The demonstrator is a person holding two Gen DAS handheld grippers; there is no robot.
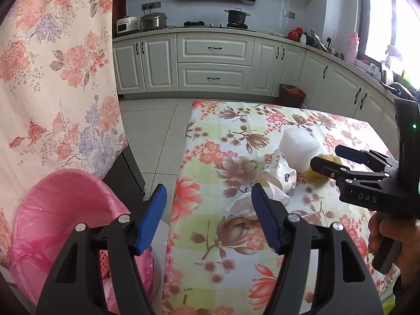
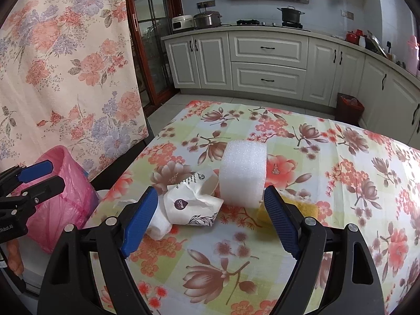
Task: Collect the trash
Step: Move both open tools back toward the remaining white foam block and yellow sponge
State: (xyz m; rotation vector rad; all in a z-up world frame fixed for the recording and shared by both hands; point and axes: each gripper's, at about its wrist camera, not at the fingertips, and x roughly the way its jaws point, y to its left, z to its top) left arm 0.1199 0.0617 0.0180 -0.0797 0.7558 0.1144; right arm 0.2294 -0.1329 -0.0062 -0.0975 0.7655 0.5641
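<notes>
On the desk (image 2: 341,162) we see a foam block (image 2: 242,176) — cup (image 2: 191,204) to its left, sponge (image 2: 312,207) right; bin (image 2: 65,197) left of the desk.

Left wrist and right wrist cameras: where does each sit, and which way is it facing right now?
Left wrist: on the left gripper, facing the floral-cloth table's left edge and pink-bagged bin; shows the right gripper and a hand.
Right wrist: on the right gripper, over the table, facing the white foam block, crumpled paper cup and yellow sponge; shows the left gripper.
Shared: table, trash, bin, kitchen cabinets.
</notes>
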